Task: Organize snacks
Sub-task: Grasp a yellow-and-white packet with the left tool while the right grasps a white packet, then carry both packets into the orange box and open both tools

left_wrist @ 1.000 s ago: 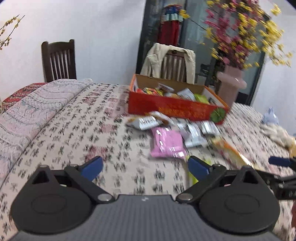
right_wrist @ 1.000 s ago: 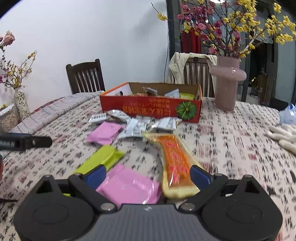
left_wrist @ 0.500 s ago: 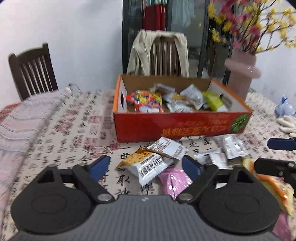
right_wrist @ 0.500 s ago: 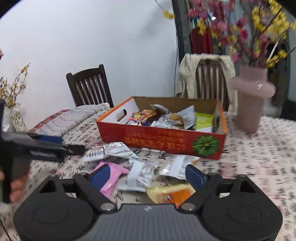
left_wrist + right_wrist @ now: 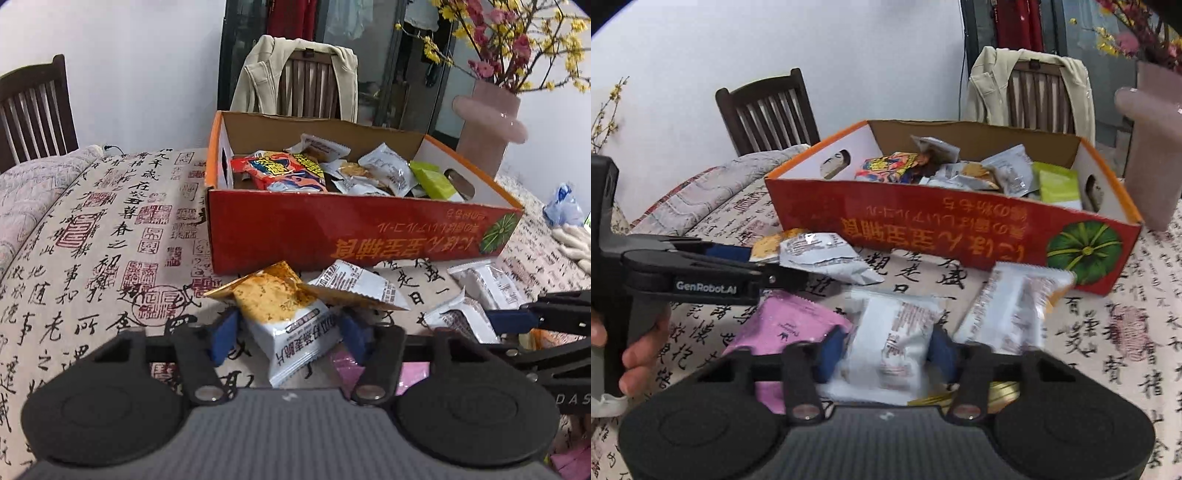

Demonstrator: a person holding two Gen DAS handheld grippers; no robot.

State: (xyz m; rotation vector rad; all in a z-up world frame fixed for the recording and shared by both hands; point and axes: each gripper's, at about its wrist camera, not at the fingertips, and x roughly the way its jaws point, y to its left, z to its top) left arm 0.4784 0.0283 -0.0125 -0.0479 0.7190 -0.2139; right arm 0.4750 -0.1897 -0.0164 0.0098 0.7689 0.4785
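Left tongs (image 5: 290,334) closing around white-orange snack packet (image 5: 291,321); right tongs (image 5: 884,350) closing around white packet (image 5: 890,339); pad contact unclear.

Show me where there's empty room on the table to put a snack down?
Left of the orange box the tablecloth is bare, up to the folded blanket. Right of the box, toward the pink vase, is bare too. In front of the box, packets crowd it.

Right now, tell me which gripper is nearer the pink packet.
Right. The right gripper has its left finger at the pink packet's edge, straddling a white packet beside it. The left gripper sits further off, around an orange-and-white packet.
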